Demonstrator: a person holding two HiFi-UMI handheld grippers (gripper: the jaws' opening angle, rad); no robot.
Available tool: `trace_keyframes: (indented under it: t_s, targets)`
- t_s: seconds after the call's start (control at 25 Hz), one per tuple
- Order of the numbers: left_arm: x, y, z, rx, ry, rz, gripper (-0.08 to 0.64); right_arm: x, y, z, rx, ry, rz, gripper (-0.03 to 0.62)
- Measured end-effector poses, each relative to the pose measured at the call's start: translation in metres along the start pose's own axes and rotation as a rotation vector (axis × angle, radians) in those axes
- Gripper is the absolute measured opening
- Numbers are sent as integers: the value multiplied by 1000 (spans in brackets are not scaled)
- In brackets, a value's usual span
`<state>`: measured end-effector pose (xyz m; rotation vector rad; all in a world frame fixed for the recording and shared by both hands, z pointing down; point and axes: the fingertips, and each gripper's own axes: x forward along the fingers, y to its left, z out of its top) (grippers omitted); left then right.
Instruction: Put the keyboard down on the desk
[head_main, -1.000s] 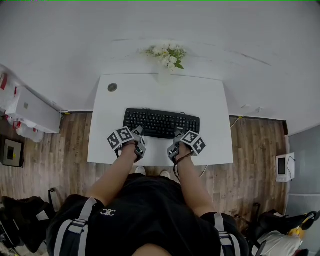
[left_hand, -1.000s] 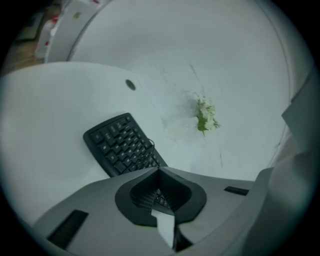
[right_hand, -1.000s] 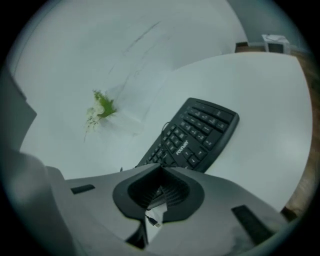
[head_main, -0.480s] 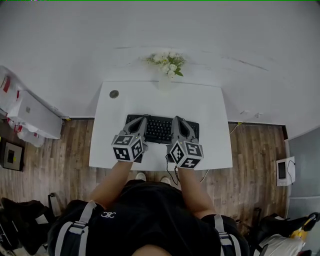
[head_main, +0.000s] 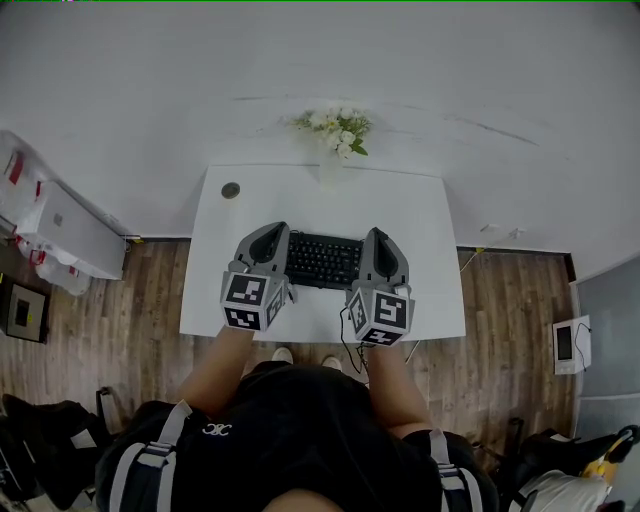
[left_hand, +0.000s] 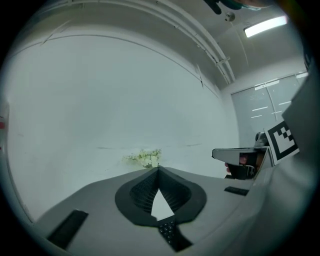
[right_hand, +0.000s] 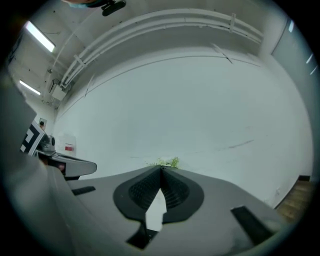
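Note:
The black keyboard (head_main: 325, 260) lies flat on the white desk (head_main: 320, 195), its ends hidden behind my two raised grippers. My left gripper (head_main: 273, 231) hangs above the keyboard's left end, jaws shut with nothing between them. Over the right end my right gripper (head_main: 379, 235) is shut and empty too. In the left gripper view the closed left gripper (left_hand: 159, 170) points level at the wall, and a few keyboard keys (left_hand: 168, 233) show below it. The right gripper view shows my right gripper (right_hand: 161, 170) closed the same way.
A vase of white flowers (head_main: 337, 127) stands at the desk's back edge against the wall. A small round dark disc (head_main: 231, 190) sits at the back left corner. White boxes (head_main: 62, 232) and bags rest on the wood floor to the left.
Both grippers have risen from the desk's front edge and rolled upright, now covering the keyboard's two ends. The keyboard has stayed flat on the desk.

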<state>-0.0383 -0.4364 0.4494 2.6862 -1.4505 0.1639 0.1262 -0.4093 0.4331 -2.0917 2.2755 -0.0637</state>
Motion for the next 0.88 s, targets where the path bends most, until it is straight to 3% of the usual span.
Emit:
trace_keyframes:
  t_s: [0.28, 0.88]
  targets:
    - [0, 9, -5, -97, 20, 3, 0, -4, -17, -1, 59, -11, -44, -2]
    - [2, 16, -5, -77, 18, 5, 0, 1, -17, -8, 69, 1, -59, -2]
